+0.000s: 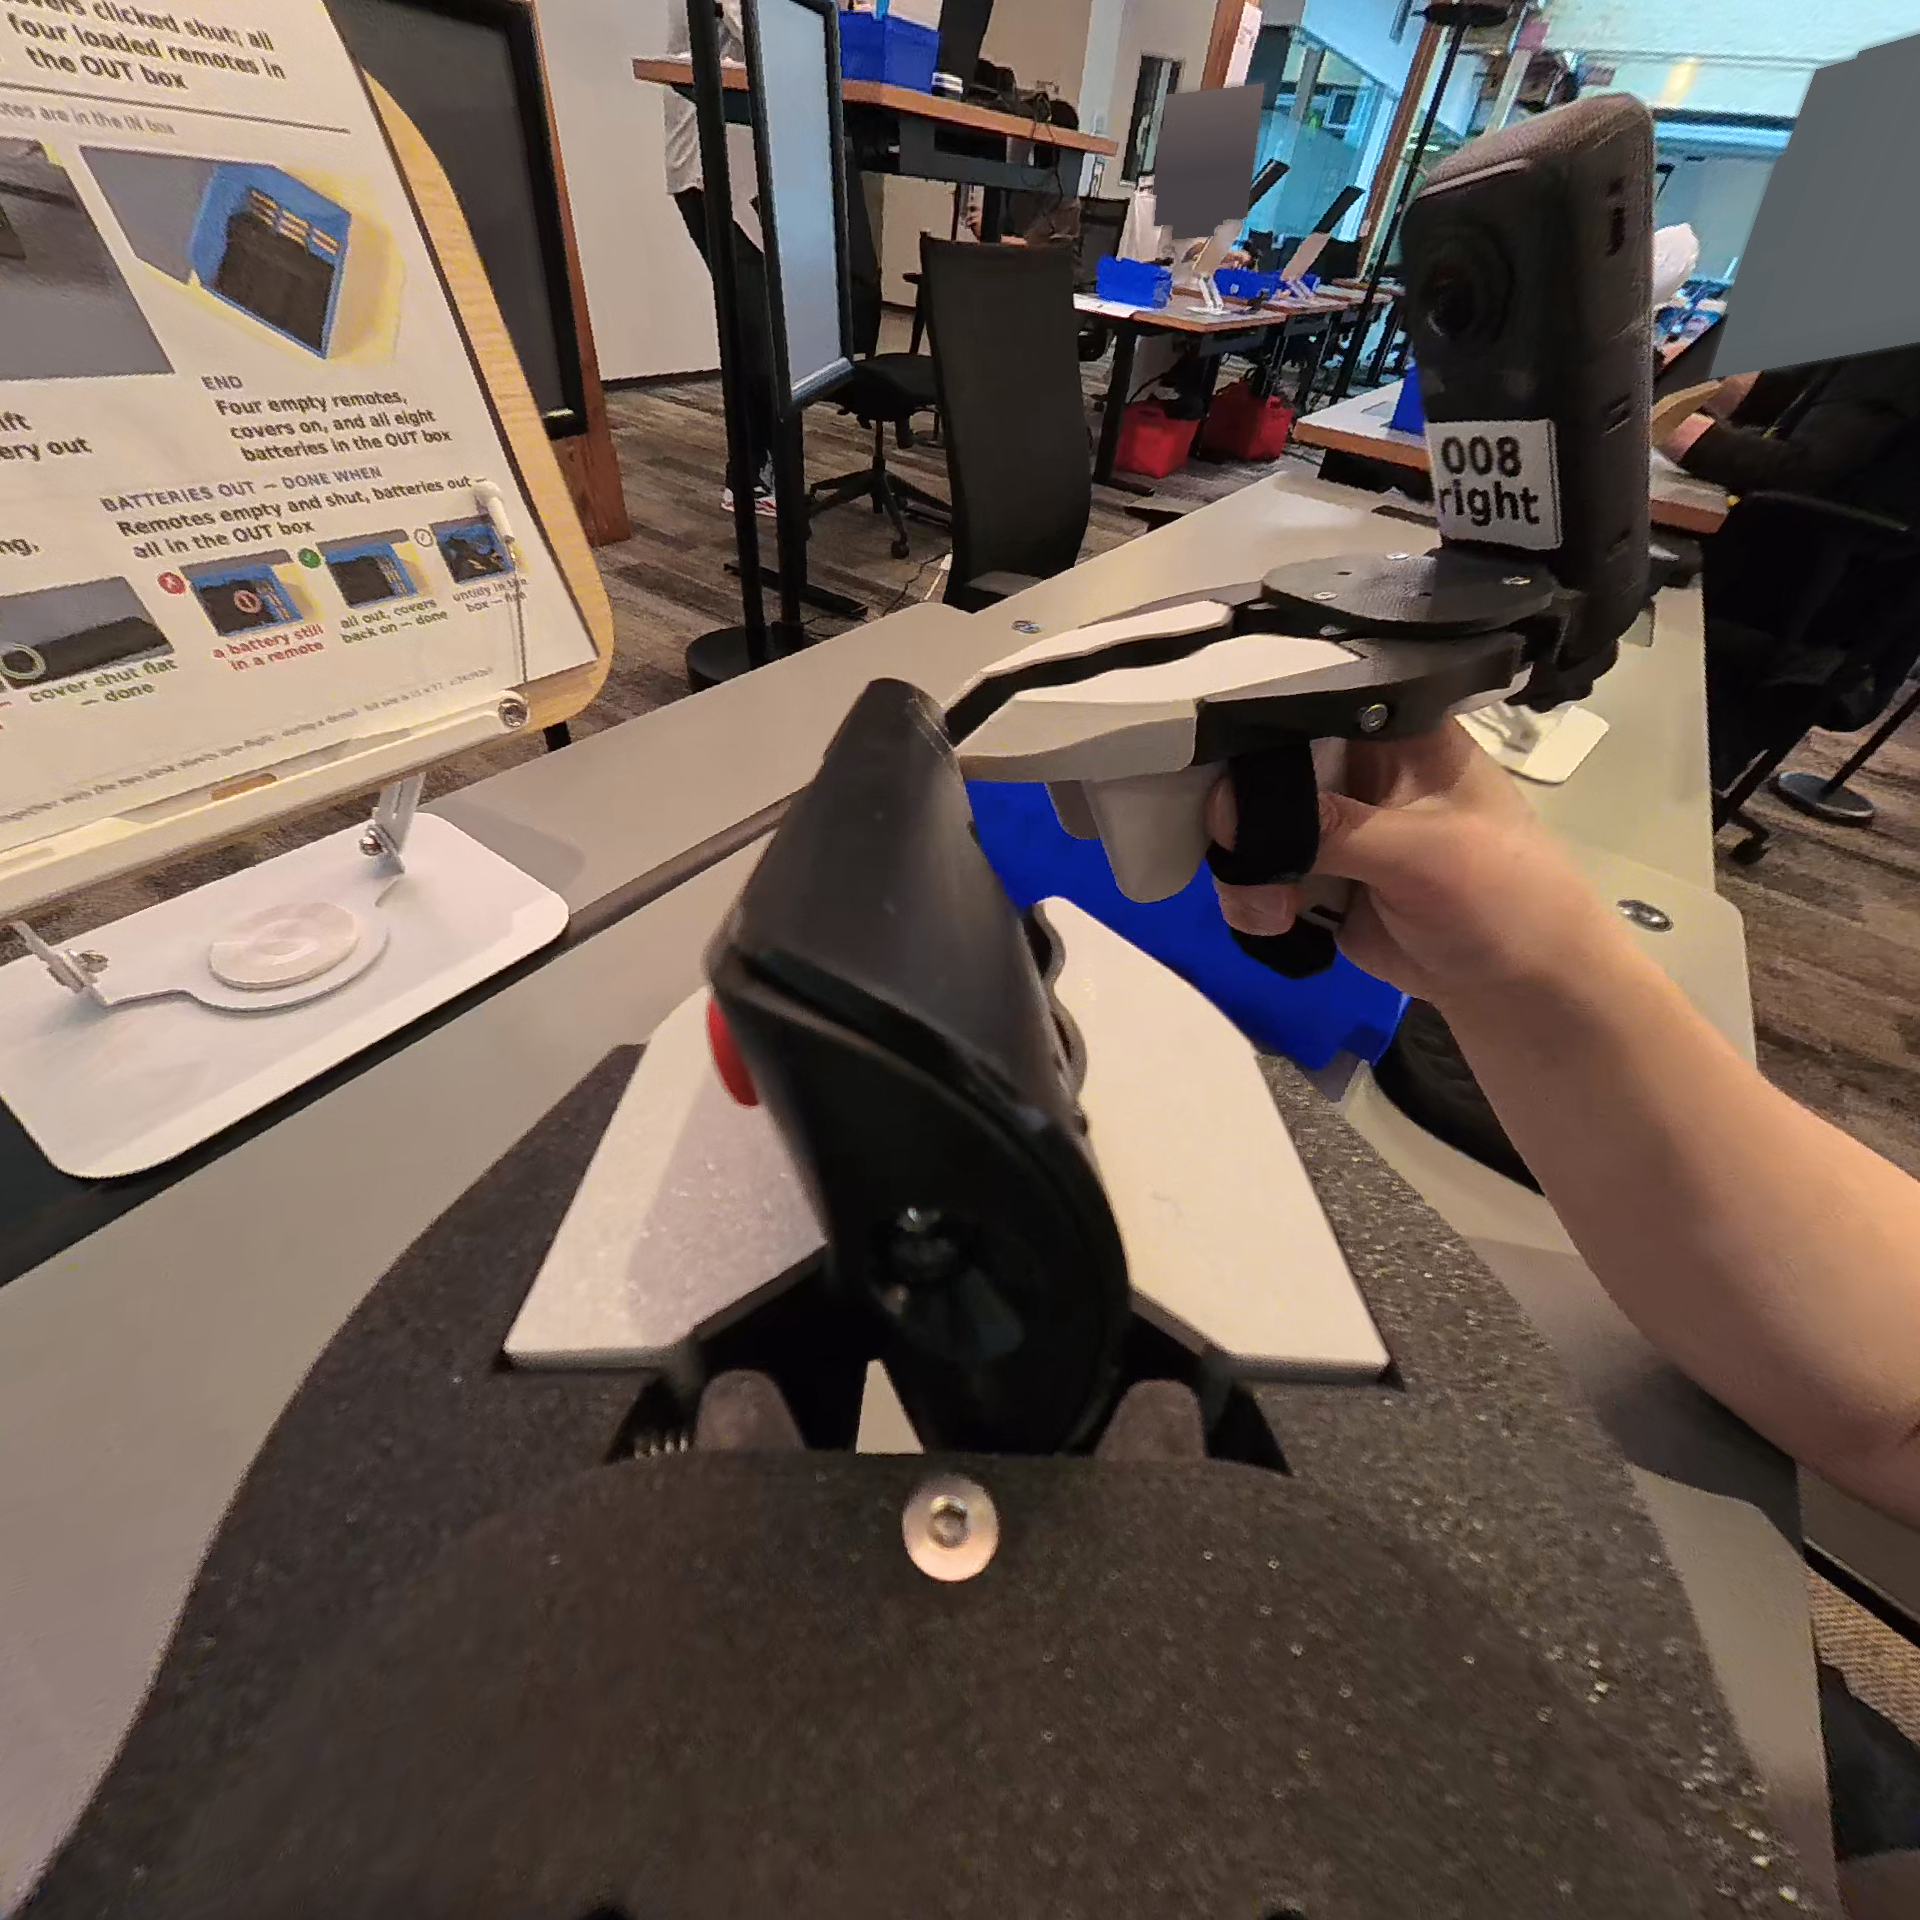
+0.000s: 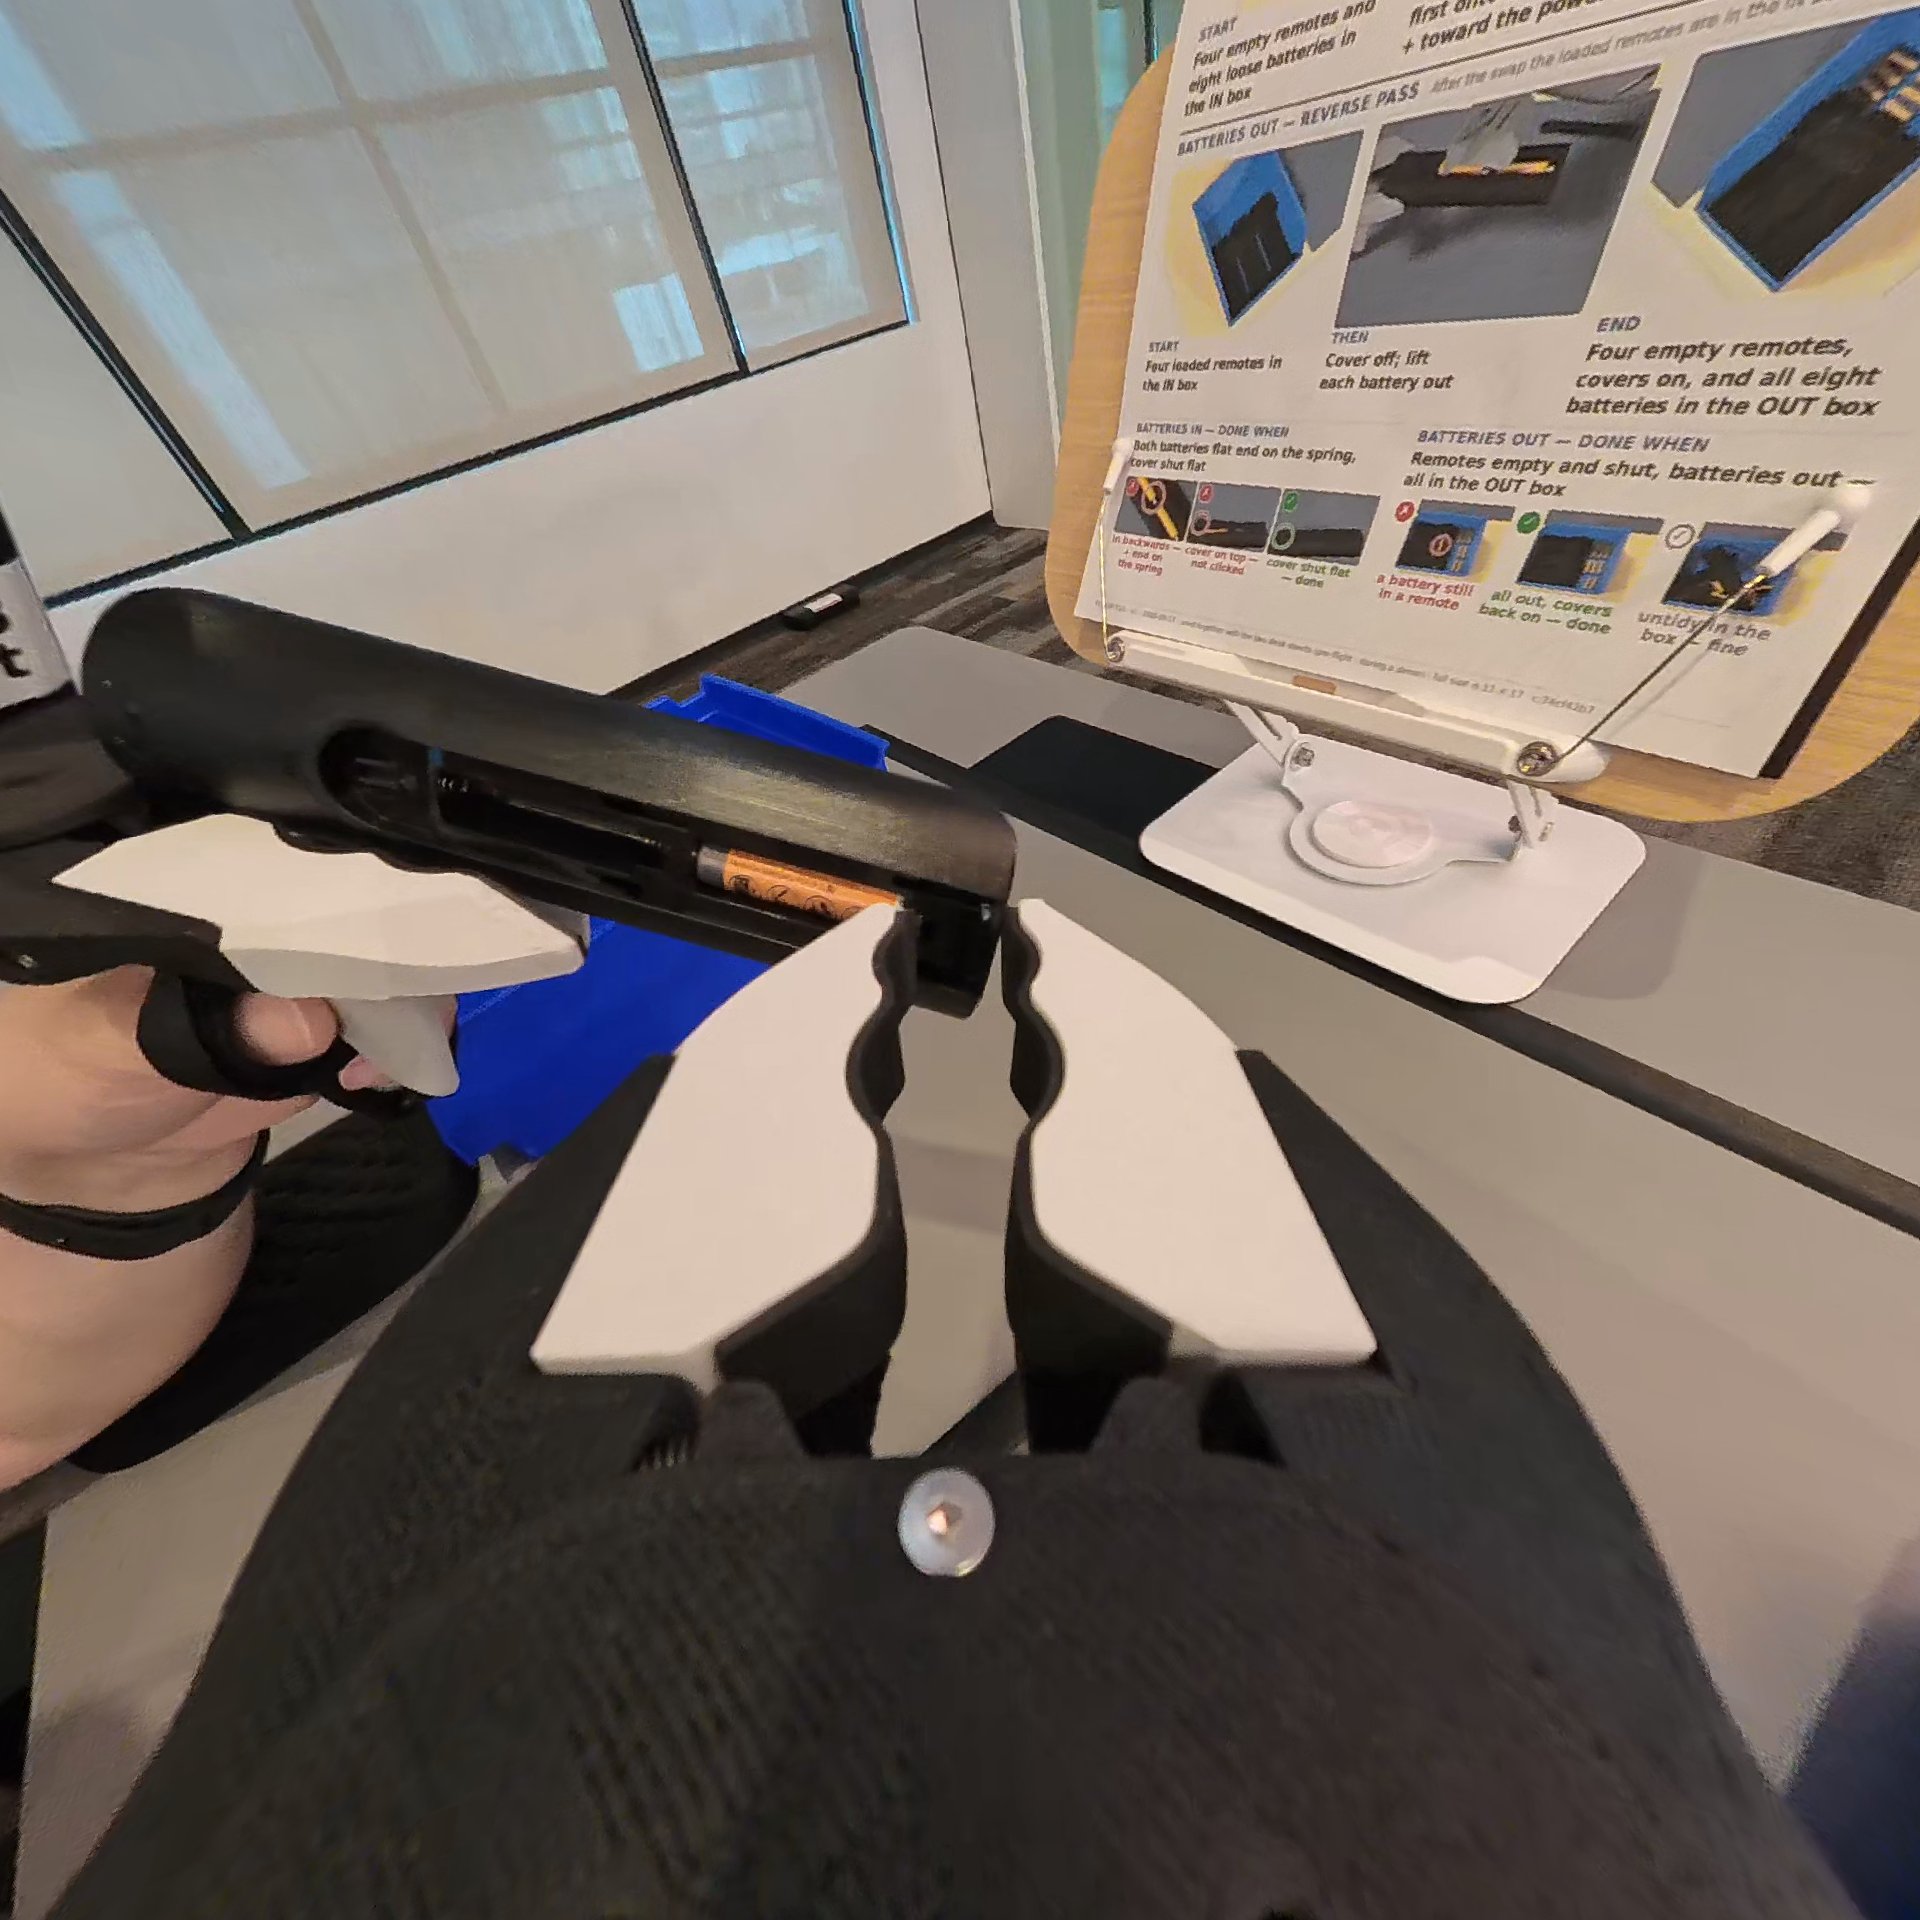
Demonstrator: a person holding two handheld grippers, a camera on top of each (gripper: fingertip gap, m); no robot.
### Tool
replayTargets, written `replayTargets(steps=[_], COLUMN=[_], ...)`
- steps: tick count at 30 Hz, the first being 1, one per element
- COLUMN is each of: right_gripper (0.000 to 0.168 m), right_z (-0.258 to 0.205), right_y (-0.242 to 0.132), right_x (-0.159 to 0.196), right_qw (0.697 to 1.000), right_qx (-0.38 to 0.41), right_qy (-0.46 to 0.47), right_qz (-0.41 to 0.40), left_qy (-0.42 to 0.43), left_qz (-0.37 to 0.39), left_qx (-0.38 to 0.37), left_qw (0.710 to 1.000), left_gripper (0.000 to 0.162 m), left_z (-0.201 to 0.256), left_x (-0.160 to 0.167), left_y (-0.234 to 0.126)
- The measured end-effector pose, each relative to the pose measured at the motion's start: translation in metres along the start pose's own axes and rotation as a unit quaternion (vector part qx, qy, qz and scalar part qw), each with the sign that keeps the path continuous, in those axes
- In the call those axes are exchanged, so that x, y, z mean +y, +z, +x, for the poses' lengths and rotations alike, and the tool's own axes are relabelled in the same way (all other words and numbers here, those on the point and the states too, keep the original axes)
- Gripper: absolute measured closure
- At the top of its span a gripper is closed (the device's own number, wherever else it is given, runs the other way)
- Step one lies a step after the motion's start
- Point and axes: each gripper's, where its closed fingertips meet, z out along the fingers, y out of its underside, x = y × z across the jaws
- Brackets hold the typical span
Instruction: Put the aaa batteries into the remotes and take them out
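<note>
In our left gripper we hold a black remote, the two pale fingers closed against its sides, so that it stands up and away from us above the grey table. From the right wrist view the same remote lies nearly level in the air, its back turned towards us with the cover off and the battery compartment open. One orange AAA battery sits in the end of that compartment nearest our right gripper; the rest of the slot looks dark, and we cannot tell whether a second cell lies in it.

Our right gripper is narrowly parted with nothing between its fingers. The tip of its left finger is at the end of the battery, and the remote's end sits just in front of the gap. In the left wrist view the right gripper reaches in from the right, a hand around its grip.

A blue bin stands on the table behind and below the remote; its contents are hidden in both views. A printed instruction sheet leans on a white stand farther back on the table.
</note>
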Motion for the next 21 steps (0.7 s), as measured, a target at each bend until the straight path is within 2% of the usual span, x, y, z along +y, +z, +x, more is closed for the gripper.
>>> replayTargets(steps=[4, 10, 12, 15, 17, 21], right_gripper=[0.151, 0.149, 0.148, 0.129, 0.123, 0.122], right_z=[0.000, -0.011, -0.010, -0.004, -0.007, -0.019], right_y=[0.000, -0.017, -0.020, -0.020, -0.019, -0.015], right_x=[-0.001, -0.024, -0.024, -0.020, -0.016, -0.013], right_qw=[1.000, 0.987, 0.989, 0.996, 0.997, 0.995], right_qx=[-0.007, -0.105, -0.098, -0.045, -0.037, -0.057], right_qy=[0.005, 0.097, 0.096, 0.070, 0.061, 0.076], right_qz=[0.006, 0.069, 0.060, 0.035, 0.014, 0.001], left_qy=[0.005, -0.080, -0.100, -0.100, -0.097, -0.099], left_qz=[0.001, 0.033, 0.037, 0.042, 0.044, 0.045], left_qx=[0.002, 0.088, 0.110, 0.119, 0.118, 0.121], left_qw=[1.000, 0.992, 0.988, 0.987, 0.987, 0.987], left_gripper=[0.136, 0.136, 0.136, 0.136, 0.136, 0.136], left_z=[-0.002, 0.001, 0.003, 0.006, 0.007, 0.008], left_x=[0.000, -0.011, -0.013, -0.014, -0.015, -0.016], left_y=[0.000, -0.008, -0.009, -0.010, -0.010, -0.010])
